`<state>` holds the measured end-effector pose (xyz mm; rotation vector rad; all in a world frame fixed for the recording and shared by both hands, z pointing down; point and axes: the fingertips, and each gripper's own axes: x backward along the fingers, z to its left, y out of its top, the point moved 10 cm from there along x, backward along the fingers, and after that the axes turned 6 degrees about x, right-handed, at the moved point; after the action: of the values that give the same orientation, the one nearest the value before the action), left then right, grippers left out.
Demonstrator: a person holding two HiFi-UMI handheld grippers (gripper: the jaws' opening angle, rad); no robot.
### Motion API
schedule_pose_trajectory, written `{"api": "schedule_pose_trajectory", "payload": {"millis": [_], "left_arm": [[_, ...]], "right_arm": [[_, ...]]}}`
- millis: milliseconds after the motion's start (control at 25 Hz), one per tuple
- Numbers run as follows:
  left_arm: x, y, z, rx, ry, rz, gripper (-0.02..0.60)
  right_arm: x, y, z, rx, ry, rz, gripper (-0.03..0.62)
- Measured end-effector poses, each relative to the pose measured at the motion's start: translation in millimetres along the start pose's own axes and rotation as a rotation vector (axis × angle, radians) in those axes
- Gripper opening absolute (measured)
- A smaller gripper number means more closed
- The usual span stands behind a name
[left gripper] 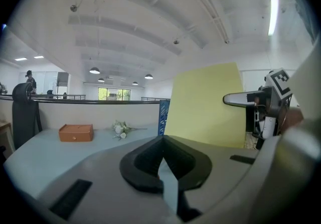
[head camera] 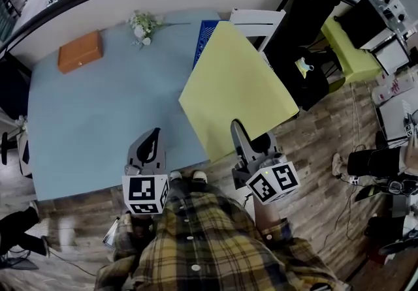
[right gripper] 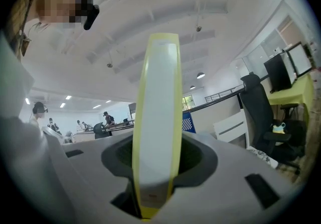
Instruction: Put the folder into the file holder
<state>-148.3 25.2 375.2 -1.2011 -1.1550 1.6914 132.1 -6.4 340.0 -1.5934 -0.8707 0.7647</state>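
Nearest, the right gripper (head camera: pixel 239 134) clamped the yellow folder (head camera: pixel 238 84) by its near edge, long axis running toward the blue file holder (head camera: pixel 205 38) beyond; the left gripper (head camera: pixel 151 141) sat closed, empty.

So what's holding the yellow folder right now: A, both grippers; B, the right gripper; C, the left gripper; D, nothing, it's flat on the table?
B: the right gripper clamps the yellow folder by its edge; the left gripper holds nothing.
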Motion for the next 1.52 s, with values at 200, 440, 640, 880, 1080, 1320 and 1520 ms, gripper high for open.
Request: {"api": "schedule_pose_trajectory", "payload": {"millis": [200,440,640,880,1080,1320,1520], "left_arm": [[-4.7,-1.4,-12.1,0.002,-0.016,0.007,-0.009],[-12.6,-2.9,-21.7,-0.001,-0.039,0.016,-0.009],[-22.1,-2.2,-24.6,-0.002,-0.052,0.024,-0.009],[-33.8,-3.5,-25.9,-0.002,-0.059,0.032,-0.009],[-41.2,-3.6,-22.4,0.003,-0.054,0.035,-0.009],[-46.6,-1.9,-18.5,0.009,-0.043,0.032,-0.009],[-52.4,-0.9,-14.9,0.012,-0.034,0.035,-0.009]], "right_arm": [[6.8,10.2,-14.3,0.003,-0.025,-0.02,0.172],[12.3,19.8,-33.7,0.003,-0.07,-0.046,0.172],[10.2,23.9,-45.1,0.014,-0.096,-0.051,0.172],[3.4,23.1,-55.7,0.038,-0.121,-0.048,0.172],[-5.2,23.8,-58.5,0.078,-0.135,-0.048,0.172],[-16.0,26.9,-60.3,0.106,-0.137,-0.057,0.172],[-31.4,29.2,-59.5,0.127,-0.132,-0.073,0.172]]}}
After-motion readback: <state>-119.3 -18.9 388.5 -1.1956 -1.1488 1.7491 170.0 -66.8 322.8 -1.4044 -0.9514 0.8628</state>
